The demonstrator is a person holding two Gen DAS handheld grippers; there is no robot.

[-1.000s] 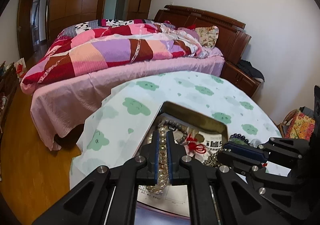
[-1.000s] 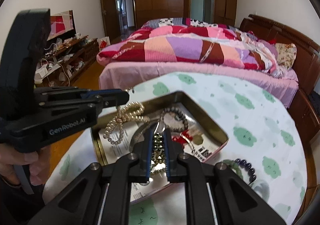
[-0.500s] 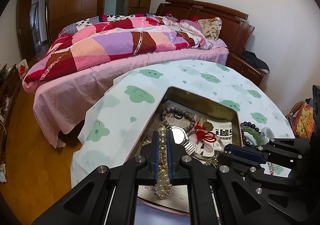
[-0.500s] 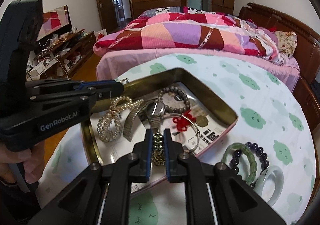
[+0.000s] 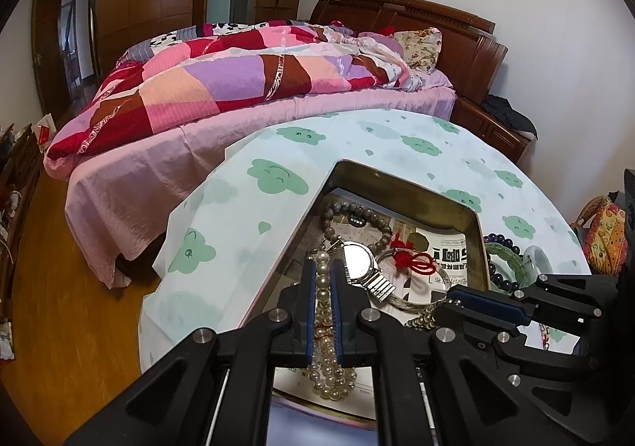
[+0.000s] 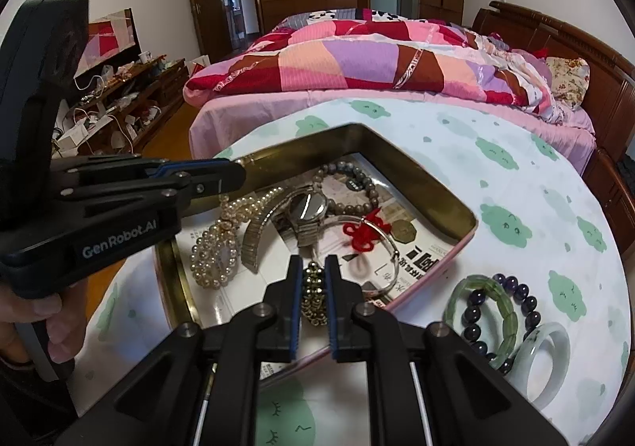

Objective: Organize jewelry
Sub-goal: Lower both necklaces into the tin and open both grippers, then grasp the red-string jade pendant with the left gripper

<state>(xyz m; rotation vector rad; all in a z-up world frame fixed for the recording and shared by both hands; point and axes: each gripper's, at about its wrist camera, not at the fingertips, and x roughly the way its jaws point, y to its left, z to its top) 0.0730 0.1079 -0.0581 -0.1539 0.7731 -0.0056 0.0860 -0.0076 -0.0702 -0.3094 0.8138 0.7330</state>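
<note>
I see a tin box (image 6: pixel 428 184) of dull brassy metal, its inner walls faintly reflective, lined with printed paper (image 6: pixel 420 259). In my left gripper (image 5: pixel 323 279) the pearl strand (image 5: pixel 323 311) looks glossy and creamy between matt black plastic fingers (image 5: pixel 307 307) with blue pads. The wristwatch (image 6: pixel 305 212) has a mirror-bright face and ribbed steel band. My right gripper (image 6: pixel 313 287) pinches dark, metallic-sheen beads (image 6: pixel 313 299). The jade bangle (image 6: pixel 549 358) is smooth and polished on a matt cotton tablecloth (image 6: pixel 516 184).
</note>
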